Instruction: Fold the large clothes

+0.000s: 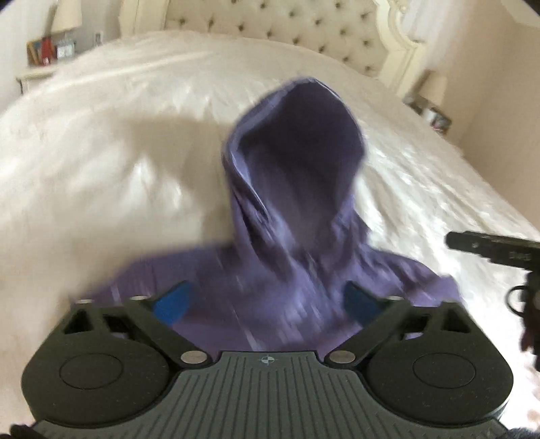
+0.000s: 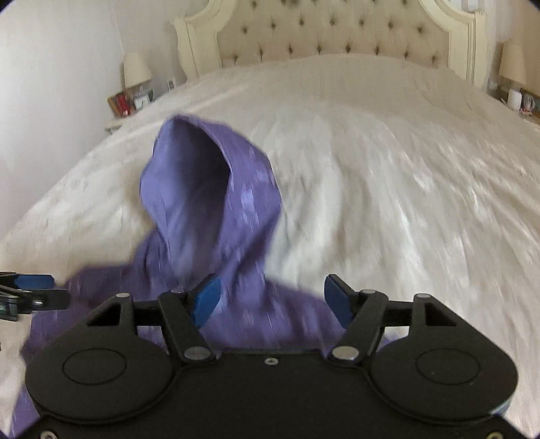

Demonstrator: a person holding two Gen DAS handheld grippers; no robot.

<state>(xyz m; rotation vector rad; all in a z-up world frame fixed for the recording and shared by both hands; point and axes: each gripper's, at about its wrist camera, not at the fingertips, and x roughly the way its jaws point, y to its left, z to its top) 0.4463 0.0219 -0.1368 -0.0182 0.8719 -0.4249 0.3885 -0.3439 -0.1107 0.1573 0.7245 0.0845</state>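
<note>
My left tool (image 1: 268, 300) is sitting nearest the lens, its blue pads spread wide with nothing between them; purple fabric is showing just beyond the gap. My right tool (image 2: 270, 300) is likewise gaping wide, empty. The purple hoodie (image 2: 209, 216) is lying on the white bed (image 2: 388, 162), body nearest me, hood (image 1: 297, 148) pointing toward the tufted headboard (image 2: 337, 30) with its opening facing up. Both views are smearing with motion blur. A lamp (image 2: 136, 69) is standing on the nightstand at the left of the bed.
</note>
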